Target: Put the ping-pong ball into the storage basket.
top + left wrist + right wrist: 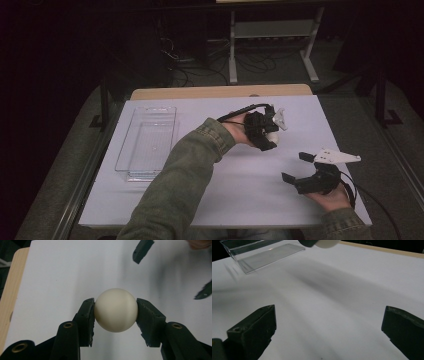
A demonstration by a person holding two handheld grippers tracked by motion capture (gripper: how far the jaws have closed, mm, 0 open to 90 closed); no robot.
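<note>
A cream-white ball (116, 310) sits squeezed between the two black jaws of my left gripper (116, 311), lifted above the white table. From the high view that left gripper (270, 136) hovers over the table's middle, the ball (272, 136) peeking out below it. My right gripper (296, 167) rests near the front right of the table, jaws spread wide with nothing between them. In the right gripper view its fingers (255, 330) frame bare white table, and the ball (325, 243) shows at the top edge.
A clear plastic tray (147, 142) lies empty on the left side of the white table (230, 200); its wall also appears in the right gripper view (262, 255). A wooden strip (220, 92) runs along the far edge. Dark floor, cables and a frame stand beyond.
</note>
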